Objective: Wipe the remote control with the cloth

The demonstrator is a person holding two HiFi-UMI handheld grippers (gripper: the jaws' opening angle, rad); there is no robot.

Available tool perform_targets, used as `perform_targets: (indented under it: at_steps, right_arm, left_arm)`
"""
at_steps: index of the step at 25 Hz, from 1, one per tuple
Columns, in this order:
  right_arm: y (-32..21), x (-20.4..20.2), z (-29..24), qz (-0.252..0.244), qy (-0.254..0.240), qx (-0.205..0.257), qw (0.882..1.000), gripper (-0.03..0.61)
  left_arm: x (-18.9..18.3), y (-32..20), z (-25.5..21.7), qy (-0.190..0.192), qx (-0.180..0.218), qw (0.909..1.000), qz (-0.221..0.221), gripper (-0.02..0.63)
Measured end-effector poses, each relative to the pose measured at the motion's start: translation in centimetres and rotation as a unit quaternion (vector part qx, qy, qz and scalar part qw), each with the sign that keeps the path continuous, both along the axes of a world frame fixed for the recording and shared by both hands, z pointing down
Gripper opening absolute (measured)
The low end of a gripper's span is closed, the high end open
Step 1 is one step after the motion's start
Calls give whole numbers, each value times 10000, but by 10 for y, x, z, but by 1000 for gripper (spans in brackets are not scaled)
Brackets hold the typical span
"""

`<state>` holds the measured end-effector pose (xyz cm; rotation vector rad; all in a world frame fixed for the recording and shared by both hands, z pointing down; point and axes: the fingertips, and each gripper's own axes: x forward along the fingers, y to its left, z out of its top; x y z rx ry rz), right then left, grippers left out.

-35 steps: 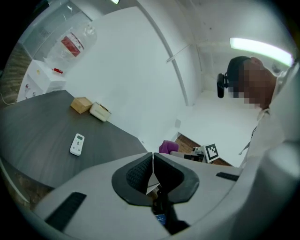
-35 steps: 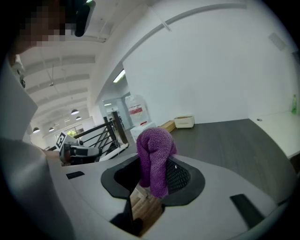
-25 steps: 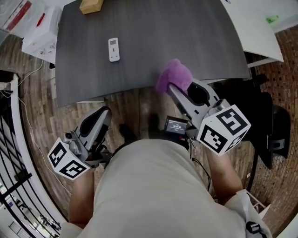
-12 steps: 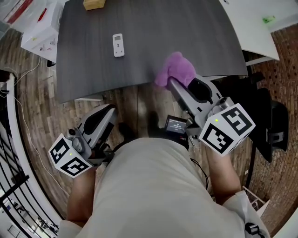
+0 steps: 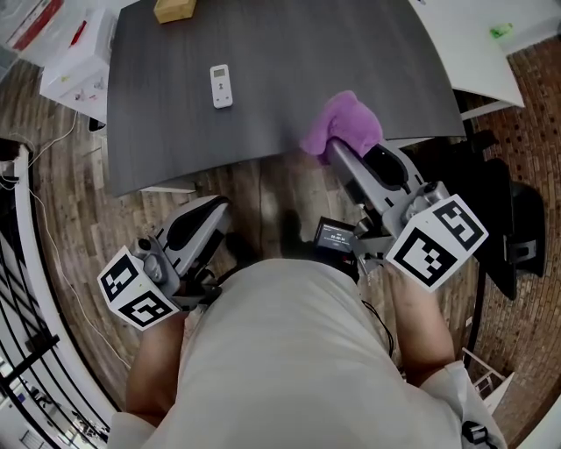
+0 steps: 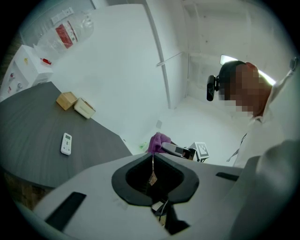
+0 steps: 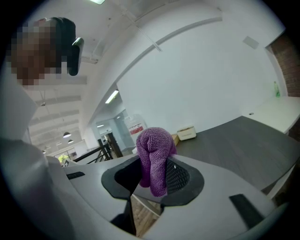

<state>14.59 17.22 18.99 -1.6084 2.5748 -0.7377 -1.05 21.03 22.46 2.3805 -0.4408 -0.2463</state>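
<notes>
A small white remote control (image 5: pixel 222 86) (image 6: pixel 66 143) lies flat on the dark grey table (image 5: pixel 289 53), towards its left half. My right gripper (image 5: pixel 337 151) is shut on a bunched purple cloth (image 5: pixel 344 123) (image 7: pixel 153 152) and hovers at the table's near edge, well right of the remote. The cloth bulges up out of the jaws. My left gripper (image 5: pixel 215 213) (image 6: pixel 152 161) hangs below the table's near edge, over the wooden floor, with its jaws shut and nothing held.
Two small boxes (image 5: pixel 173 10) (image 6: pixel 75 104) sit at the table's far edge. White boxes (image 5: pixel 74 66) stand on the floor to the left, a white table (image 5: pixel 478 39) to the right, a black chair (image 5: pixel 500 228) near my right arm. A railing (image 5: pixel 22 289) runs along the left.
My right gripper has moved up and rightward with the cloth, from below the table edge to over it. The left gripper has shifted slightly right.
</notes>
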Motion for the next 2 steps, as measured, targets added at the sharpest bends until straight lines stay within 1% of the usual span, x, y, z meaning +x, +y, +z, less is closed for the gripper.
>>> perform_targets:
  at_steps: [2]
  right_arm:
    - [0, 5, 0, 53, -80, 34, 9999, 130]
  left_arm:
    - [2, 0, 2, 19, -10, 10000, 28, 11]
